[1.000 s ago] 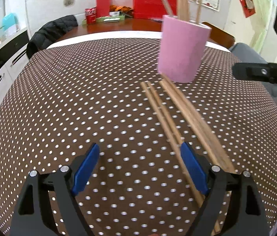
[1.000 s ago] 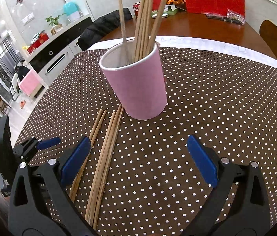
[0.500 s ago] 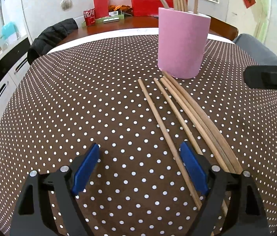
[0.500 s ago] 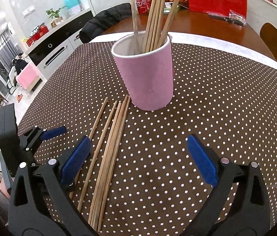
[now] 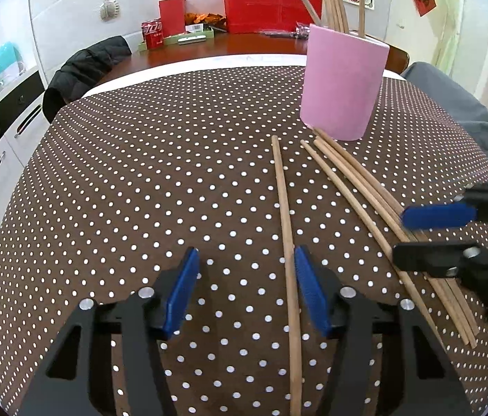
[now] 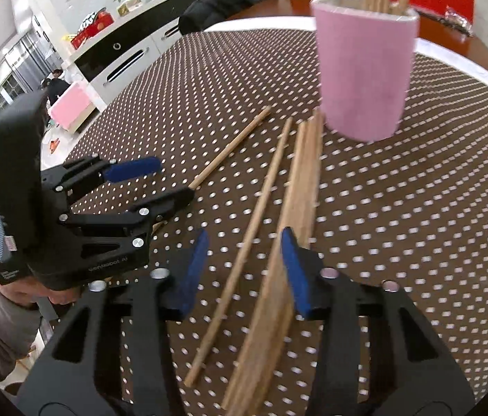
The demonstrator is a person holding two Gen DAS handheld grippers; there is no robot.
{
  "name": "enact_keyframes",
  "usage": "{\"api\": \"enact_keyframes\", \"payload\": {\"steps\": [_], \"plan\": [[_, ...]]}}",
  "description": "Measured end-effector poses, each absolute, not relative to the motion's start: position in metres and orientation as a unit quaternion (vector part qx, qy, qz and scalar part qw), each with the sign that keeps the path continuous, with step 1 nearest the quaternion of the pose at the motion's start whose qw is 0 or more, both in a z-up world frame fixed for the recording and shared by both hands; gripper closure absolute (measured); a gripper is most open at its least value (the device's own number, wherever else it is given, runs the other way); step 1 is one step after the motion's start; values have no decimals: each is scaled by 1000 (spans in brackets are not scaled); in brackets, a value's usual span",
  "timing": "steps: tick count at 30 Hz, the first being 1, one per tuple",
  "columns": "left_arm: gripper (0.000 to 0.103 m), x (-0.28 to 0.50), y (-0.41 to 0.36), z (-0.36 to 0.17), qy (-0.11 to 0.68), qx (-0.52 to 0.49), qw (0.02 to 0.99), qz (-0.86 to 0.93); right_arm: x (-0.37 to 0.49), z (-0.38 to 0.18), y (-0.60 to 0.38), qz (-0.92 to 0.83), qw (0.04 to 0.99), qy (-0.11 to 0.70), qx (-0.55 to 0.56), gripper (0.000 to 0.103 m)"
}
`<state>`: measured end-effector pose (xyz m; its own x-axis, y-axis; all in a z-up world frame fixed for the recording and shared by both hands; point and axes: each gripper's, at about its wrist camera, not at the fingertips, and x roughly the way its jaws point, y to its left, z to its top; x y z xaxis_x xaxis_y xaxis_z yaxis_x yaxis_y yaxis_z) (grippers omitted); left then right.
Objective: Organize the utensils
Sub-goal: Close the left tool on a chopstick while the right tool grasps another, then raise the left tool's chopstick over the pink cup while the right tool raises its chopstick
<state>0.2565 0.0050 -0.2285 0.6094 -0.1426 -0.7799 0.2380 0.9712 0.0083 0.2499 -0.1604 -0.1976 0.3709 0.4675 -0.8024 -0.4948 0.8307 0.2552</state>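
Chopsticks (image 5: 365,187) on cloth; left claw (image 5: 245,286), right claw (image 6: 244,270) agape, straddling them.

white wall (image 5: 70,17); black-and-white cabinet (image 6: 129,52); dotted brown tablecloth (image 5: 140,190)

Wooden chopsticks (image 5: 347,176) flat on cloth; others upright in pink cup (image 5: 342,83).

Both wrist views sit low over tablecloth (image 5: 140,180), facing pink cup (image 5: 342,83) near far edge; both share cup, loose chopsticks (image 6: 254,208), each other's gripper.
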Motion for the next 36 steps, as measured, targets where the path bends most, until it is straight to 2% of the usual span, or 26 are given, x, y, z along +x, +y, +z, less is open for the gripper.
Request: {"api": "enact_keyframes", "payload": {"steps": [8, 16, 18, 19, 20, 22, 29, 36], "plan": [[46, 259, 6, -229, 430, 59, 894, -113, 257, -202, -144, 262, 834, 485, -33, 68], [47, 291, -8, -226, 461, 86, 875, -119, 269, -203, -123, 235, 848, 469, -72, 81], [63, 295, -13, -224, 464, 91, 870, -137, 270, -203, -119, 231, 851, 464, -86, 85], [81, 297, -16, -224, 464, 97, 869, -140, 270, -203, -117, 225, 853, 461, -97, 91], [96, 298, -17, -223, 464, 100, 869, -141, 272, -203, -113, 221, 855, 458, -105, 93], [97, 298, -18, -223, 463, 103, 869, -138, 273, -204, -111, 224, 855, 455, -104, 96], [98, 284, 9, -215, 431, 28, 895, -112, 267, -197, -128, 255, 863, 435, -47, 96], [98, 267, 23, -180, 354, -32, 929, -106, 260, -171, -158, 278, 883, 377, 25, 97]]}}
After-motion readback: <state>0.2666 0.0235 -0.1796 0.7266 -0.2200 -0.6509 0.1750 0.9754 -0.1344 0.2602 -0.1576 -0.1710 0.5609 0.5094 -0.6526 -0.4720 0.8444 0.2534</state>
